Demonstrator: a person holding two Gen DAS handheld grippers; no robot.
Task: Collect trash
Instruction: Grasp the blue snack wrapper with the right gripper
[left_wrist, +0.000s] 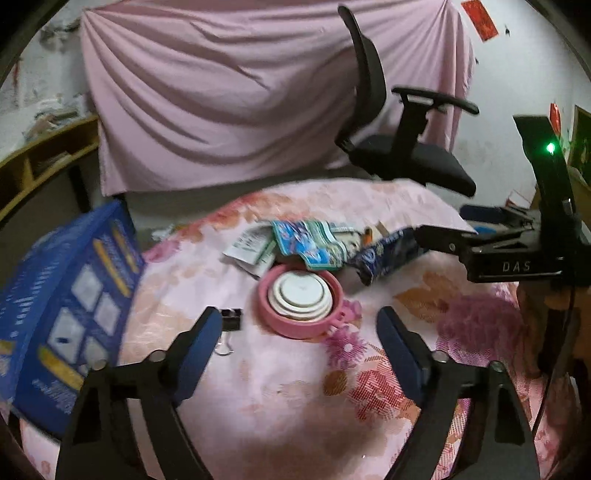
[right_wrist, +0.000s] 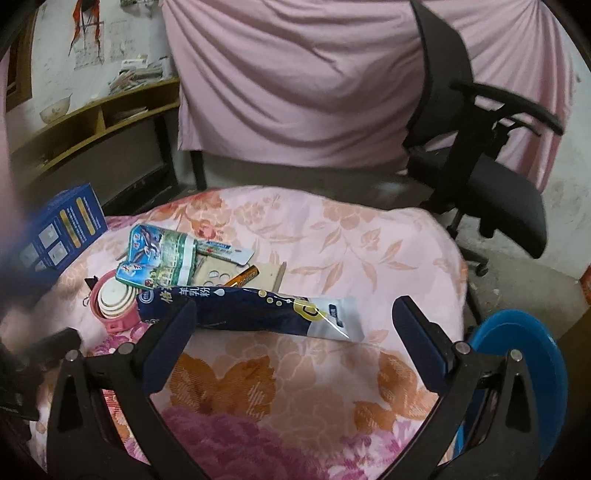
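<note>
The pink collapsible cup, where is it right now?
The pink collapsible cup lies on the floral cloth mid-frame in the left wrist view, just below the snack wrappers, right of the binder clip.

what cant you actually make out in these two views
- Blue box: motion-blurred in the left wrist view, print unreadable; cut by the edge in the right.
- Papers under the teal wrapper: mostly covered by it and the dark blue packet.
- Blue bin: inside hidden behind the right gripper.
- Binder clip: partly behind the left gripper.
</note>
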